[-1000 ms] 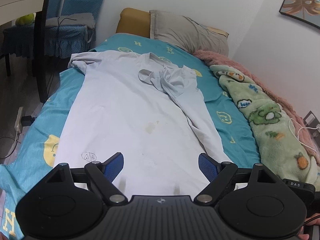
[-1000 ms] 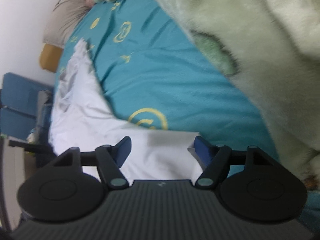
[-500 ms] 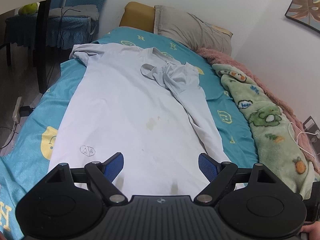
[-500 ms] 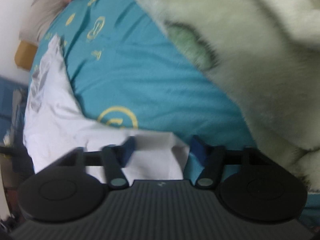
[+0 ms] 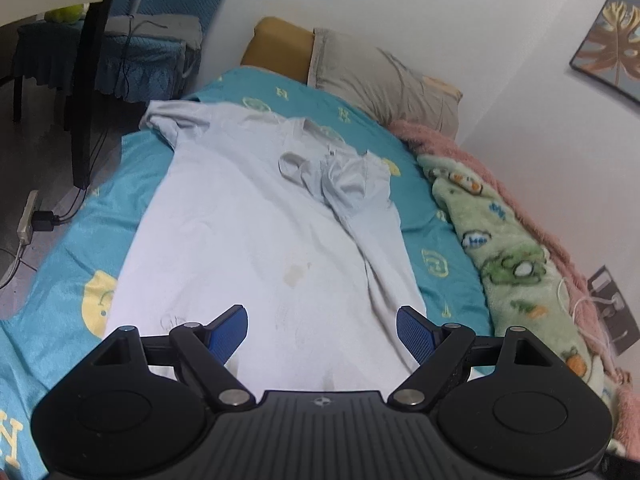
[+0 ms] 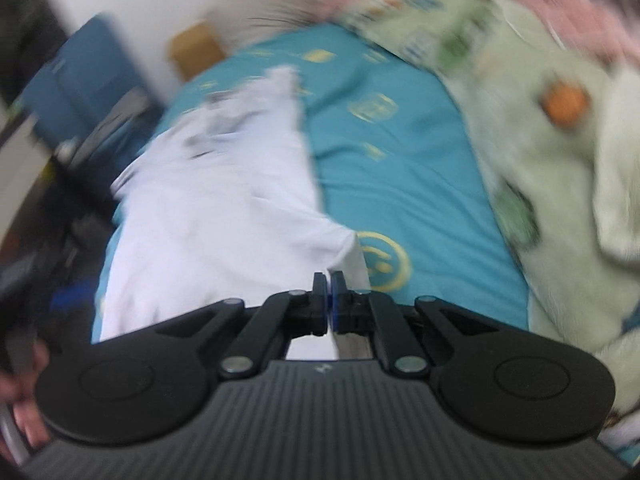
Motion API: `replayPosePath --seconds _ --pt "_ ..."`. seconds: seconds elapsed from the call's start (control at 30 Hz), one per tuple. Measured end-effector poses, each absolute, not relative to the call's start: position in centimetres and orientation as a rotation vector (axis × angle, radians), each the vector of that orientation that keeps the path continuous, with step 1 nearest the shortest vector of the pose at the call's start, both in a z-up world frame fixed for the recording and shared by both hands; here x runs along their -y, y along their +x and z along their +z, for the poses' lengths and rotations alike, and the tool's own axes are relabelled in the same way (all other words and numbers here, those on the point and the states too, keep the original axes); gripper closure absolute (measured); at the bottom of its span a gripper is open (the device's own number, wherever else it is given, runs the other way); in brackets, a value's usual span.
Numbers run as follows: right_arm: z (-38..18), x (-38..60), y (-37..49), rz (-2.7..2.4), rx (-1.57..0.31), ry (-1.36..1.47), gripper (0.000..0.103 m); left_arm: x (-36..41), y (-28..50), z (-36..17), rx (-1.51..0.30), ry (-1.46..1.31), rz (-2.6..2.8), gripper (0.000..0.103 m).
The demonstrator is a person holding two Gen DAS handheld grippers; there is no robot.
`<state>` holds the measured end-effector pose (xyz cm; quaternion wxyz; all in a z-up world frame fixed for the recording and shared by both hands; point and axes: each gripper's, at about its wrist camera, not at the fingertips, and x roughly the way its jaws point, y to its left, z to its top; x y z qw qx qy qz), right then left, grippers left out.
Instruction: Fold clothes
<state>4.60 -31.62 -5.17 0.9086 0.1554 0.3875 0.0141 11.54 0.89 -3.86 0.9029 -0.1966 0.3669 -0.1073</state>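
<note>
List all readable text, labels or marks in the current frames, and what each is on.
"H": yellow letters printed on the teal bedsheet, again near.
"N": large yellow letter on the sheet's near-left corner.
Small pen-like doodle on the white shirt: too faint to read.
Logo on the left tool body: a symbol, no letters.
Right wrist view: motion-blurred; sheet prints unreadable, as is the right tool logo.

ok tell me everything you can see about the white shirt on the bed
The white shirt looks like thin, soft fabric. It lies mostly flat and lengthwise on the teal bedsheet, collar toward the pillow. One sleeve is folded in, bunched on the chest; the other is crumpled at the far left. A yellowish stain marks its middle. The right gripper is shut on a hem corner; the left gripper hovers open above the hem.
</note>
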Motion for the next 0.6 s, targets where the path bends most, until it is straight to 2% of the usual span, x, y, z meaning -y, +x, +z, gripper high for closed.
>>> replayPosePath --seconds 0.13,0.3,0.5,0.6 --pt "-4.4 25.7 4.3 0.171 -0.783 0.174 0.098 -2.7 11.6 -3.0 -0.711 -0.431 -0.163 0.020" --pt "-6.5 19.1 4.7 0.283 -0.851 0.001 0.098 -4.6 12.2 -4.0 -0.749 -0.495 -0.114 0.020" --pt "-11.5 17.8 5.8 0.274 -1.003 -0.072 0.098 -4.2 12.4 -4.2 -0.753 -0.481 -0.130 0.020" --pt "-11.3 18.3 5.7 0.263 -0.994 -0.019 0.097 -3.5 12.4 -4.2 -0.752 -0.450 -0.142 0.020"
